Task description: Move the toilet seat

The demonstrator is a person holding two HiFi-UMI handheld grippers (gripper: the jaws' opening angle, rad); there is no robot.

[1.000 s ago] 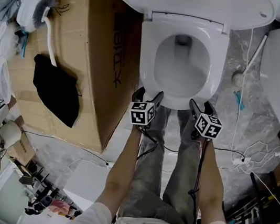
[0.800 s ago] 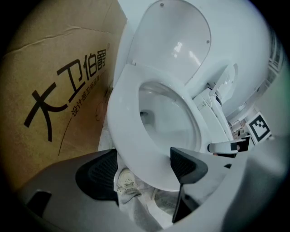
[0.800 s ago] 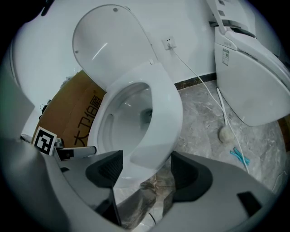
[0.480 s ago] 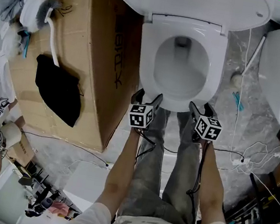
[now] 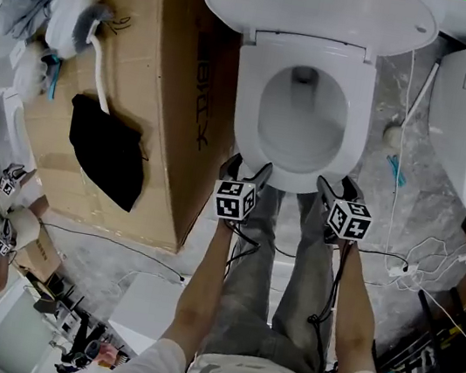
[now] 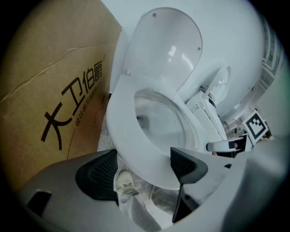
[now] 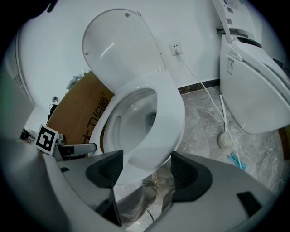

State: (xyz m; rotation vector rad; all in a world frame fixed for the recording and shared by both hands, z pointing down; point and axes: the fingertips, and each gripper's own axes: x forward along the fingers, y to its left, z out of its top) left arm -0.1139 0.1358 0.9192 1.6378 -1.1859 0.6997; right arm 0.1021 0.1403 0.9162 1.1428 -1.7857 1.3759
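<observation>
Both claws open at the front rim of the toilet seat.
Left claw and right claw: jaws apart, each straddling the seat's front edge; contact not resolvable. Seat lies flat on the bowl, long axis running straight away from the claws, rounded front nearest them, hinge end far. Lid raised beyond. Cardboard box left of the left claw.

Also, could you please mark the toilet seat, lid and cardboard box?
toilet seat [image 5: 244, 108]: head view, left side of ring.
lid [image 5: 321, 5]: head view, its middle.
cardboard box [image 5: 176, 74]: head view, bare brown face.
</observation>
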